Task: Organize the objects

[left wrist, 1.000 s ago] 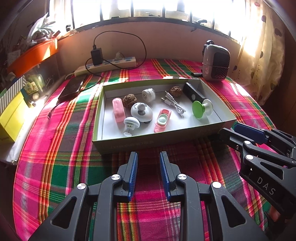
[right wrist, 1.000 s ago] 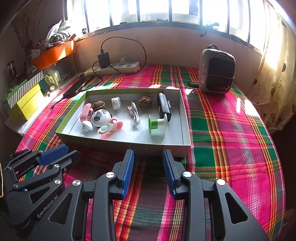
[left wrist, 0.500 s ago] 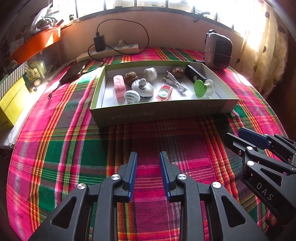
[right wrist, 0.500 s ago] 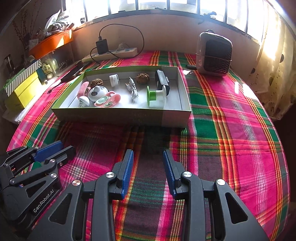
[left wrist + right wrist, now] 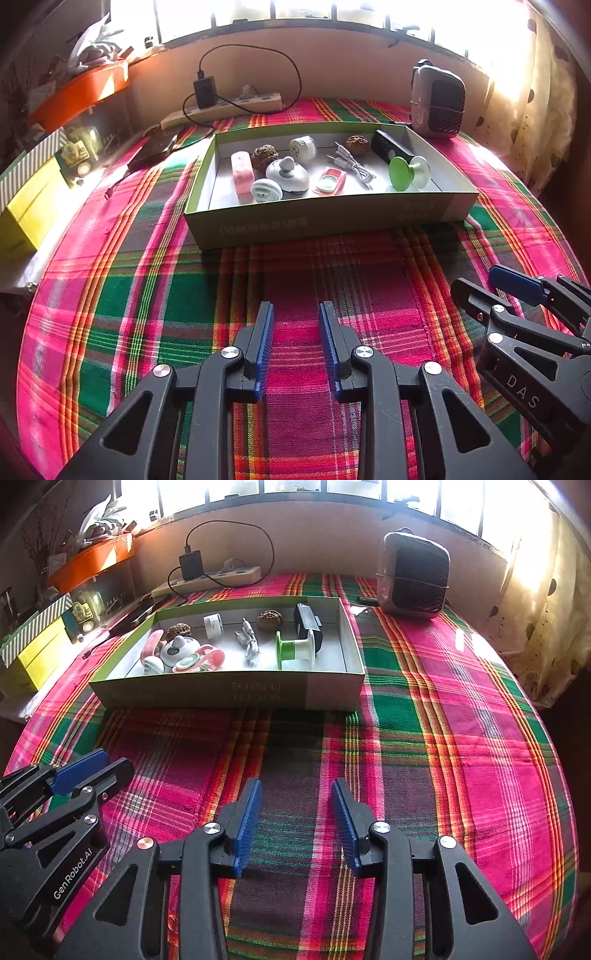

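Note:
An open green-sided box (image 5: pixel 325 218) lies on the plaid tablecloth. It holds several small items, among them a pink block (image 5: pixel 242 173), a white dome (image 5: pixel 287 173), a coiled white cable (image 5: pixel 351 164), a black device (image 5: pixel 386 149) and a green-and-white spool (image 5: pixel 408 173). My left gripper (image 5: pixel 295 306) hovers over the cloth short of the box, open and with nothing in it. Beside it, my right gripper (image 5: pixel 295 784) has its jaws opening, with only cloth between them. Each gripper shows in the other's view: the right gripper (image 5: pixel 476 278) and the left gripper (image 5: pixel 114 760).
A small heater (image 5: pixel 413 576) stands behind the box's right corner. A power strip (image 5: pixel 210 579) with a black charger lies by the back wall. A dark phone (image 5: pixel 153 149), a yellow box (image 5: pixel 29 657) and an orange tray (image 5: pixel 92 559) are at the left edge.
Both grippers have drawn back from the box and sunk toward the cloth. The right gripper's jaws have spread wider. The left jaws look the same.

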`<state>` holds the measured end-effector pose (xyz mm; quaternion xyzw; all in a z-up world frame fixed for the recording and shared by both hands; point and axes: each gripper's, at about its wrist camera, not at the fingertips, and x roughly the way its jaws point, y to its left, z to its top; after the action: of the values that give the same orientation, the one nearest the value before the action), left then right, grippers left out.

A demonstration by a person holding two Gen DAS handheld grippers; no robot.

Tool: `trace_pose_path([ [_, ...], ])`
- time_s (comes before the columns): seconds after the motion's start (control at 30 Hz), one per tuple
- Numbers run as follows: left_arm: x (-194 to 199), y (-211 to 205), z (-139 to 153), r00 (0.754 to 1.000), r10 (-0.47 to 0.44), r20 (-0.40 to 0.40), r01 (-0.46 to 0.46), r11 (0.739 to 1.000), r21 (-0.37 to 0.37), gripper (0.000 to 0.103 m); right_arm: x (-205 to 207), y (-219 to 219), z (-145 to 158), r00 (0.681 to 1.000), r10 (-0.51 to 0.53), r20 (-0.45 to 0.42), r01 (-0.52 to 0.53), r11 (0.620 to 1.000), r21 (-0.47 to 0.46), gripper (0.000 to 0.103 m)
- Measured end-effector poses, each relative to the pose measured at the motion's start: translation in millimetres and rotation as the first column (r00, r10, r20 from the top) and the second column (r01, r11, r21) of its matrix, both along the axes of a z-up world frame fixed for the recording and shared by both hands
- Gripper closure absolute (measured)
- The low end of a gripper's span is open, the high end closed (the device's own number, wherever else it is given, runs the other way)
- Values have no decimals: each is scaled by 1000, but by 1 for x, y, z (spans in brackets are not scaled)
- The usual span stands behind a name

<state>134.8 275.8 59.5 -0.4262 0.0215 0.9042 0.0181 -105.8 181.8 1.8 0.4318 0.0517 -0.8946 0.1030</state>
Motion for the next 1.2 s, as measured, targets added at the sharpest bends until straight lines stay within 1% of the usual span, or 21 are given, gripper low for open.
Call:
trace_pose_path([
  [0.07, 0, 0, 0, 1000, 0, 0, 0, 1000, 2, 79, 0, 2, 0, 1000, -13, 2, 13, 1000, 3, 51],
  [0.17, 0, 0, 0, 1000, 0, 0, 0, 1000, 0, 79, -1, 3, 0, 1000, -19, 3, 19, 1000, 3, 48],
  [0.3, 0, 1, 0, 1000, 1, 0, -1, 1000, 3, 79, -3, 5, -1, 999, -34, 7, 34, 999, 2, 43],
  [1.2, 0, 0, 0, 1000, 0, 0, 0, 1000, 1, 79, -2, 4, -1, 999, -35, 7, 35, 999, 4, 42],
])
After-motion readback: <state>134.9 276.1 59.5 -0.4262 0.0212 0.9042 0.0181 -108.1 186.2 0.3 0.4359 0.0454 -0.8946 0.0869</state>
